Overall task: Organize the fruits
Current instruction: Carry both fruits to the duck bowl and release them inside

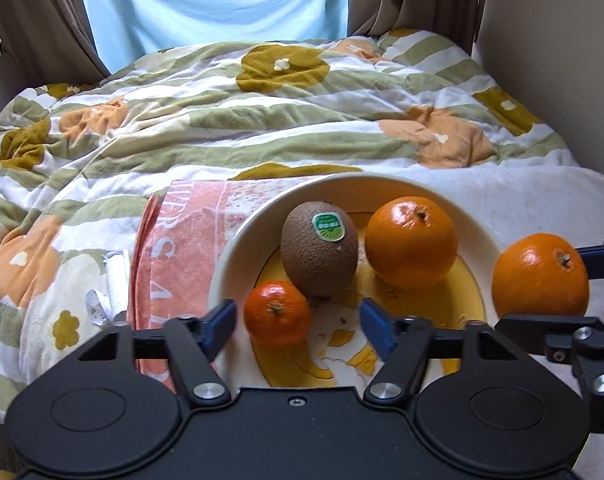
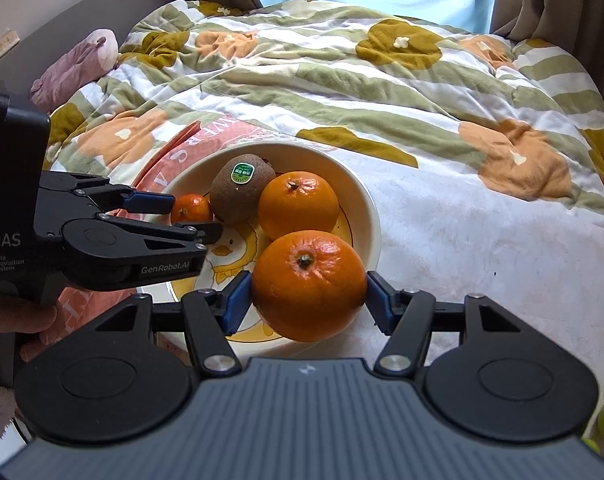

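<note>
Orange [image 2: 309, 285] between right gripper [image 2: 304, 300] pads, above bowl rim [image 2: 372, 208].

A bowl [image 1: 237, 240] sits low in the left wrist frame on a towel [image 1: 173, 248] over a quilt [image 1: 221, 128]. Inside: a kiwi [image 1: 319, 250] centre, a mandarin [image 1: 277, 312] lower left, an orange [image 1: 410, 242] right. Another orange [image 1: 540, 278] lies right of the bowl.

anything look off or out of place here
Nothing spilled or damaged. The bowl sits half on a folded towel on the soft bed, so it may not sit level. The right gripper holds one orange above the rim, not yet in.
</note>
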`<state>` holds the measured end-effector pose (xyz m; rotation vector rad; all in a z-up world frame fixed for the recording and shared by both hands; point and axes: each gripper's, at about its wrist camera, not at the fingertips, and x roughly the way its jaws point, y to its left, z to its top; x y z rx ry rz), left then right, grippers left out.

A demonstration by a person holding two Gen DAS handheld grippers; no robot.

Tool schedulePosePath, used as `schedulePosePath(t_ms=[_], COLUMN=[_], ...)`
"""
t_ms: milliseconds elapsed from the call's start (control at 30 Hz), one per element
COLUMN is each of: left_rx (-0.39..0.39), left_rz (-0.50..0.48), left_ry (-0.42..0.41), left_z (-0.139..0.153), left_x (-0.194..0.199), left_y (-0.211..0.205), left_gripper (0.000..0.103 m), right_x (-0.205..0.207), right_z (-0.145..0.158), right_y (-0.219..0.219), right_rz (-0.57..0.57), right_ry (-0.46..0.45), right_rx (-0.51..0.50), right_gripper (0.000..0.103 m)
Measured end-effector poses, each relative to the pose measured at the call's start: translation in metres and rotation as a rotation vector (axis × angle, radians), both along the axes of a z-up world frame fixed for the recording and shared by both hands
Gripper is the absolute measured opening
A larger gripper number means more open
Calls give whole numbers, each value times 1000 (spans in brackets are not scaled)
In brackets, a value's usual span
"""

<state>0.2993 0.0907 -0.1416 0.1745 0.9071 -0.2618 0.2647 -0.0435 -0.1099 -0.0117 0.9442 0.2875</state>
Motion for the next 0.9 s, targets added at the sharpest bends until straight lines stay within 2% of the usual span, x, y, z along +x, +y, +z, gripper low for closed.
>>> schedulePosePath(t_ms=[33, 100, 433, 633, 900], left_rx=[9, 32, 8, 2, 7], left_rz=[15, 26, 92, 121, 134], left_ry=[-22, -54, -56, -57, -45], left_z=[4, 12, 32, 35, 32], left_x=[-2, -6, -16, -20, -25], left_y=[-1, -3, 13, 20, 28], left_gripper=[103, 103, 103, 103, 103], right_x=[0, 0, 10, 20, 20], right_z=[1, 2, -11, -24, -33], right_y=[0, -1, 2, 16, 23], right_rz=[9, 21, 77, 124, 131], right_ry=[-3, -5, 15, 24, 27], right_rx=[-1, 3, 6, -9, -34], right_gripper=[76, 76, 76, 76, 78])
